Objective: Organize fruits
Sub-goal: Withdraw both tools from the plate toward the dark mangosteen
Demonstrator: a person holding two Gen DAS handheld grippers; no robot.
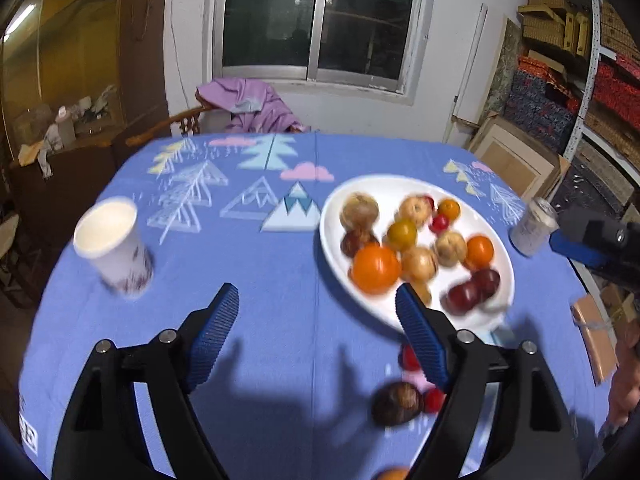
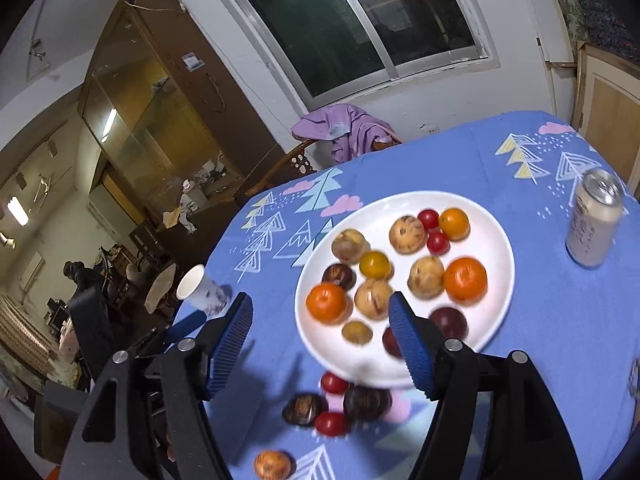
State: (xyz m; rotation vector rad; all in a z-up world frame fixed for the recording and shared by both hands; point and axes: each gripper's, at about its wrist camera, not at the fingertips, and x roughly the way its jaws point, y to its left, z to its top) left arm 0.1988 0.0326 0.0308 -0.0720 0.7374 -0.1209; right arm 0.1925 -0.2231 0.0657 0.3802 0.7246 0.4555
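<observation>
A white plate (image 1: 404,188) (image 2: 492,312) on the blue tablecloth holds several fruits: oranges (image 1: 376,269) (image 2: 466,280), tan round fruits, dark plums and small red tomatoes. Loose fruits lie on the cloth in front of the plate: a dark brown fruit (image 1: 397,403) (image 2: 304,409), red tomatoes (image 2: 331,423) and a tan fruit (image 2: 273,465). My left gripper (image 1: 320,340) is open and empty above the cloth, left of the plate. My right gripper (image 2: 320,344) is open and empty above the plate's near edge. The right gripper's body also shows at the right edge of the left wrist view (image 1: 596,240).
A paper cup (image 1: 114,246) (image 2: 202,290) stands at the left of the table. A drink can (image 1: 534,226) (image 2: 594,218) stands right of the plate. A chair with a purple garment (image 1: 252,106) is behind the table. Shelves of boxes are on the right.
</observation>
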